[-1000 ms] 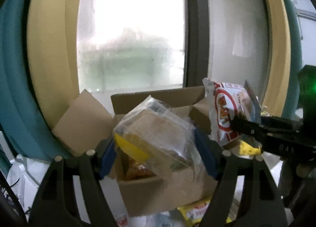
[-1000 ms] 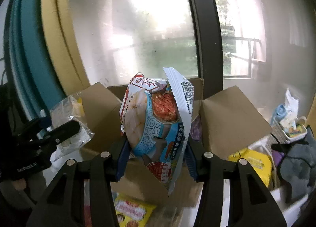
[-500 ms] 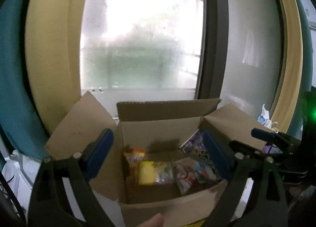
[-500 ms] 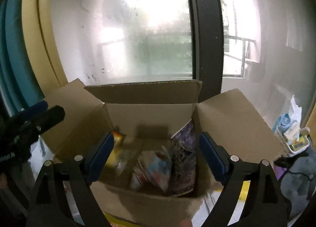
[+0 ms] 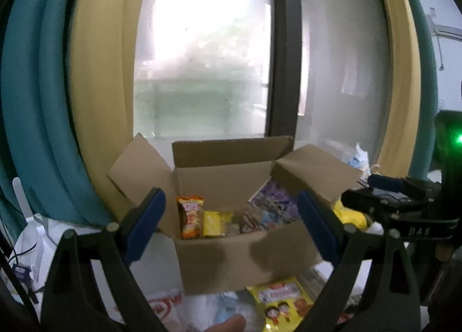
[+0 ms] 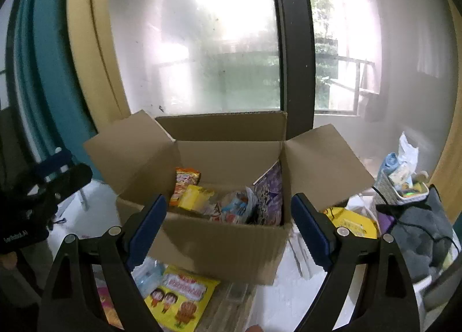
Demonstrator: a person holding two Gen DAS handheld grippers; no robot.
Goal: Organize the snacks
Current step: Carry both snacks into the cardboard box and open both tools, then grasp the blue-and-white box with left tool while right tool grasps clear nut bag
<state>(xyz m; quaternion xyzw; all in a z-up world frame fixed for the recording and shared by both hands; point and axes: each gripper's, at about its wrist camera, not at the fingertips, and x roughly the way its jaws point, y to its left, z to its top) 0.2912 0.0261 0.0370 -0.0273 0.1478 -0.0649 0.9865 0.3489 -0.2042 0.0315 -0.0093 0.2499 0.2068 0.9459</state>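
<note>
The cardboard box (image 6: 219, 242) is plain brown. Inside stand an orange packet (image 6: 184, 184), a yellow packet (image 6: 193, 197) and a purple patterned one (image 6: 271, 196). A yellow cartoon-printed packet (image 6: 179, 297) lies outside, before teal-and-cream curtains (image 5: 57, 100).

Both cameras sit just behind their own blue-padded fingers and look forward and slightly down at the open cardboard box (image 5: 245, 257) (image 6: 225, 248), with the window behind it. The left wrist view faces the box from its left front, a little farther back, so the box looks smaller; the right gripper (image 5: 387, 202) juts in at its right edge. The right wrist view stands nearer, from the right front, seeing deeper into the box; the left gripper (image 6: 43, 184) shows at its left edge. Both share the box, the window frame (image 5: 284, 48) (image 6: 294, 43) and the yellow snack bag (image 5: 284, 303) (image 6: 179, 294) in front.
</note>
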